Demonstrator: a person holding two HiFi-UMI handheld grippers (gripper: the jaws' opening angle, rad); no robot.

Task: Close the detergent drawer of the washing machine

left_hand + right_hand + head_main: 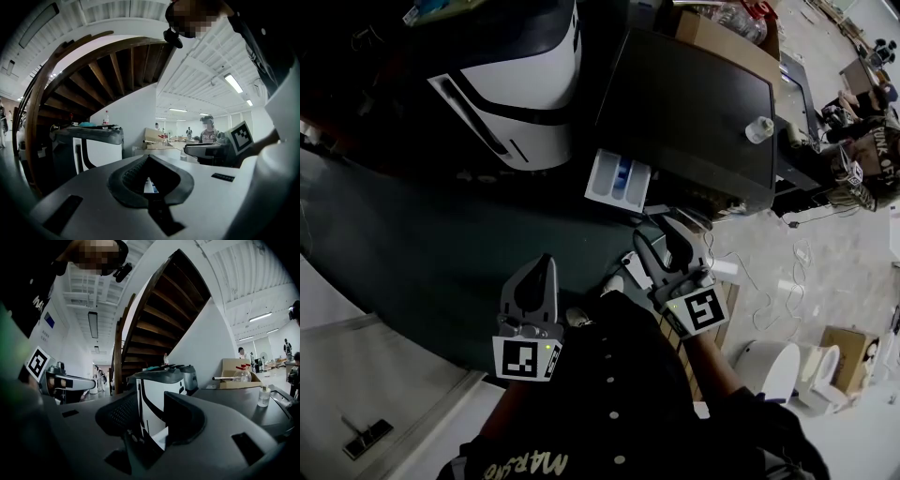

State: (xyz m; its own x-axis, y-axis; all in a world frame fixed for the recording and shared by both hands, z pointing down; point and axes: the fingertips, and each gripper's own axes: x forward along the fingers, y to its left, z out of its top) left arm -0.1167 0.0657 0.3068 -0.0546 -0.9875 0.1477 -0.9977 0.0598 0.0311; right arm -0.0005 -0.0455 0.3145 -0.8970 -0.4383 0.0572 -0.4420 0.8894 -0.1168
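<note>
The washing machine (pixel 694 112) has a dark top, and its white detergent drawer (pixel 619 178) with a blue insert stands pulled out towards me. My left gripper (pixel 541 267) hangs short of the drawer and to its left, its jaws together and nothing held. In the left gripper view a sliver of the drawer (pixel 149 186) shows past the left gripper (pixel 149 173). My right gripper (pixel 663 242) is just below the drawer, open and empty. In the right gripper view, the right gripper (pixel 152 413) frames a white-and-black machine (pixel 154 394).
The white-and-black machine (pixel 516 84) stands left of the washer. A small clear bottle (pixel 758 128) sits on the washer's top, with a cardboard box (pixel 722 37) behind it. Cables (pixel 769 281), a white bucket (pixel 773 361) and another box (pixel 848 352) lie on the floor to the right.
</note>
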